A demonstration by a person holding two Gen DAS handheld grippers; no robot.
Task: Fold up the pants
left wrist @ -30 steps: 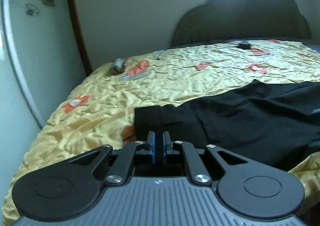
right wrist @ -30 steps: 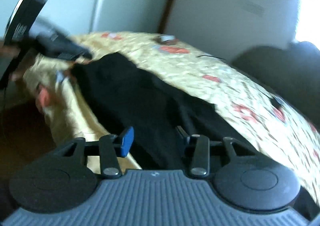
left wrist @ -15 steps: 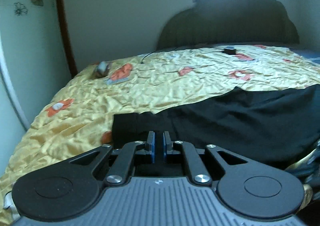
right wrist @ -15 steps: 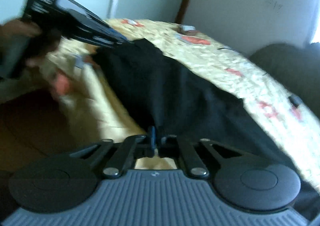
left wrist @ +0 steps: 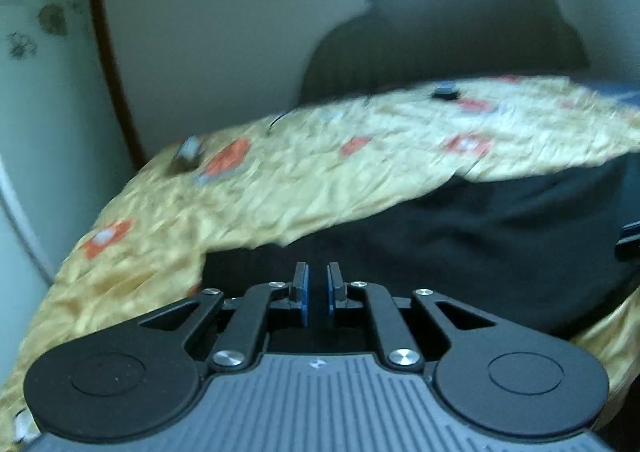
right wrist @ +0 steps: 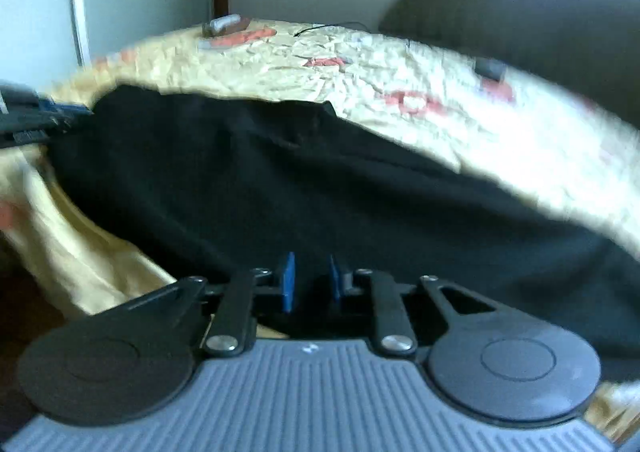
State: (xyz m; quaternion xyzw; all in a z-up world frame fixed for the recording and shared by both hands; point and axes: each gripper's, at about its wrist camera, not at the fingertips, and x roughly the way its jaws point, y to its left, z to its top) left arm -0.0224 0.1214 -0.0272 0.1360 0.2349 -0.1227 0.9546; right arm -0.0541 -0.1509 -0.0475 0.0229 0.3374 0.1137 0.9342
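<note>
Black pants (left wrist: 480, 244) lie spread across the near side of a yellow flowered bedcover (left wrist: 320, 179). My left gripper (left wrist: 317, 272) is shut on the pants' near left edge, with dark cloth pinched between its blue pads. In the right wrist view the pants (right wrist: 280, 179) stretch from the left gripper (right wrist: 44, 119) at the far left to my right gripper (right wrist: 311, 264). The right jaws are opening. A gap shows between the blue pads, and black cloth lies in it. The picture is blurred.
A dark padded headboard (left wrist: 440, 31) stands under a bright window. A small black box (left wrist: 445, 89) with a cable and a small grey object (left wrist: 188, 153) lie on the far cover. The bedcover (right wrist: 100, 264) hangs over the near edge.
The right jaws went from wide open to shut on the pants' edge, then parted a little. The right view rolled level and swung sideways. The left gripper stayed shut and shifted slightly.
</note>
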